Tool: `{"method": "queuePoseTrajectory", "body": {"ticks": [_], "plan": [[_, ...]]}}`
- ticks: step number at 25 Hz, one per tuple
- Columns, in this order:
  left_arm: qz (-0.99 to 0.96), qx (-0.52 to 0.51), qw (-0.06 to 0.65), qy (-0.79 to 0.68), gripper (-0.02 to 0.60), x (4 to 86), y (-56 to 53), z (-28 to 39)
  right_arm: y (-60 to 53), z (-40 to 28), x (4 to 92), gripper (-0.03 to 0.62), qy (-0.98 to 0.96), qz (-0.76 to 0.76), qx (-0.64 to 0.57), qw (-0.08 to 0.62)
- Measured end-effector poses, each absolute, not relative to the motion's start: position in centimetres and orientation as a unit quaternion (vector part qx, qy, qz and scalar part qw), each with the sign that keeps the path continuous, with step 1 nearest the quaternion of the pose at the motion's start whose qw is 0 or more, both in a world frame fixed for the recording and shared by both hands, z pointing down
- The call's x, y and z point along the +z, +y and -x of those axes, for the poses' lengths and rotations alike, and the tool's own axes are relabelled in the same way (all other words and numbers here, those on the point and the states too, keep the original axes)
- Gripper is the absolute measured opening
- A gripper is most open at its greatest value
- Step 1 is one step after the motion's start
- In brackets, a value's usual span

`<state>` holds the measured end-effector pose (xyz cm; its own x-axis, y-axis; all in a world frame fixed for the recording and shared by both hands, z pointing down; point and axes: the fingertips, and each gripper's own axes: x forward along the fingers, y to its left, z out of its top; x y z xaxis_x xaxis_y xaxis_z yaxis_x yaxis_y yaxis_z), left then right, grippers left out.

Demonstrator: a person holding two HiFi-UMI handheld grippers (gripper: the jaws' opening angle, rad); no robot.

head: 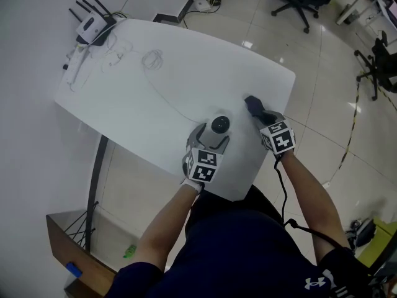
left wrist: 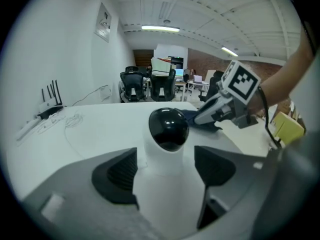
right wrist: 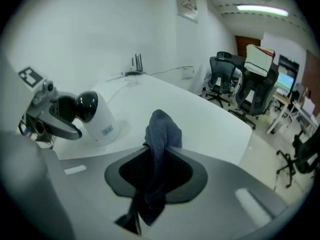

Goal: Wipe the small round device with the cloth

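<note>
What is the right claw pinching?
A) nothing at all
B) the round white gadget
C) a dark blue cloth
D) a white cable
C: in the right gripper view the dark blue cloth is squeezed between the pads of the right claw, while the small round device stands apart from it on the table.

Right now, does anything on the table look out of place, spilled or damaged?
Nothing stands out. The small round device stands upright on the table, the cloth looks intact, and only loose cables lie at the far end by the router.
</note>
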<state>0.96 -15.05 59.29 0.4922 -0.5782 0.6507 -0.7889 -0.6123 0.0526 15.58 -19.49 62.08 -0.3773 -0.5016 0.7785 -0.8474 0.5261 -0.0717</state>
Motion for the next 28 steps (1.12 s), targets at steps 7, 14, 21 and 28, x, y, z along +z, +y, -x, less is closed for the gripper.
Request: {"method": "queuePoseTrajectory", "body": {"ticks": [7,14,21,28], "plan": [[-0.859,0.277,0.161,-0.399,0.317,56.6,-13.8,-0.3,-17.2,-10.3,53.5,0.081,-0.841,-0.391,0.341,0.152],[-0.876,0.281,0.084,-0.383,0.217,53.2,-13.6,0.0,-15.0,-2.8,46.8,0.083,-0.909,-0.322,0.169,0.201],[-0.867,0.311,0.095,-0.377,0.124,54.5,-12.3,0.5,-13.8,0.9,49.0,0.083,-0.893,-0.281,0.004,0.351],[-0.872,0.28,0.08,-0.393,0.082,51.9,-13.7,-0.5,-15.9,-2.0,49.8,0.083,-0.892,-0.331,0.202,0.232]]}}
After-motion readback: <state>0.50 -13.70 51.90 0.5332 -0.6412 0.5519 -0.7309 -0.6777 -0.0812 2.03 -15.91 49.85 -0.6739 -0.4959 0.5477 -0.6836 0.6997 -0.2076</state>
